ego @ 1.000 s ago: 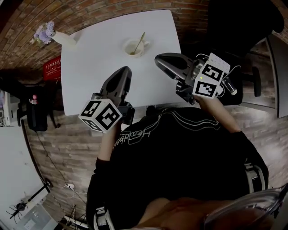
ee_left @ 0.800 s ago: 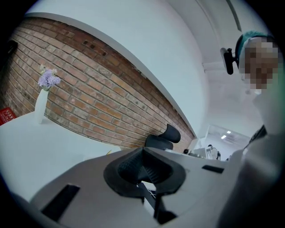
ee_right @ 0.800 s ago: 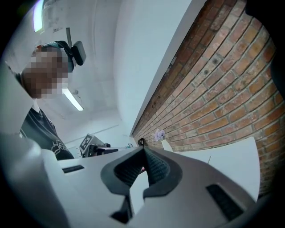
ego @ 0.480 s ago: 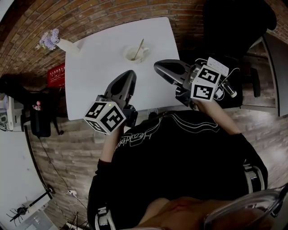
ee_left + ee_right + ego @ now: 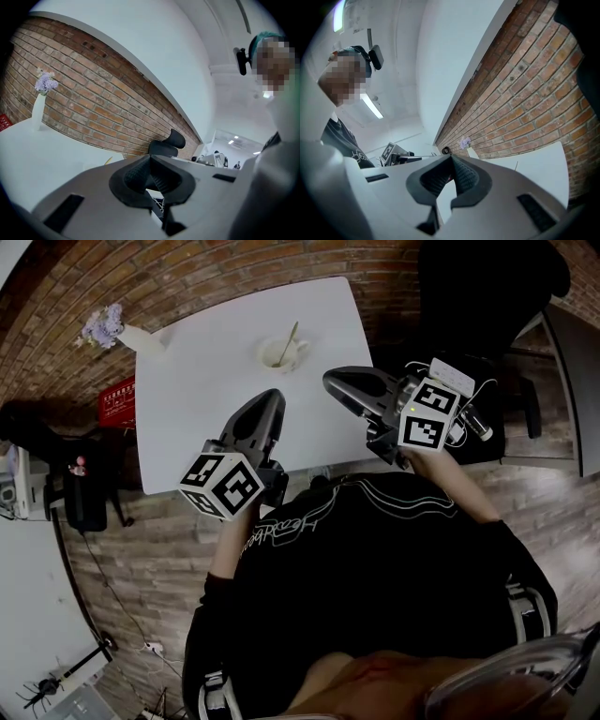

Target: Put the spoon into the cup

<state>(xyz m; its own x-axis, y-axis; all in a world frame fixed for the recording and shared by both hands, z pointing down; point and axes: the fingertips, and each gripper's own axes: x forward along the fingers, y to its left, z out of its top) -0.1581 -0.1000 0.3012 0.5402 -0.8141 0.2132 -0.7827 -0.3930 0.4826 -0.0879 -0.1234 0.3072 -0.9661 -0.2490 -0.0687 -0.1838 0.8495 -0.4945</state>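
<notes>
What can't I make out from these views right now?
- Bowl of the spoon: in the head view it is sunk inside the cup and too small to see.
- Whatever else the cup holds: too small in the head view.
- The cup itself: in the left gripper view it is hidden behind the shut left claw. In the right gripper view it is hidden behind the shut right claw.

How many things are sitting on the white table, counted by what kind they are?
Cup: 1
Spoon: 1
Vase with flowers: 1
Total: 3
</notes>
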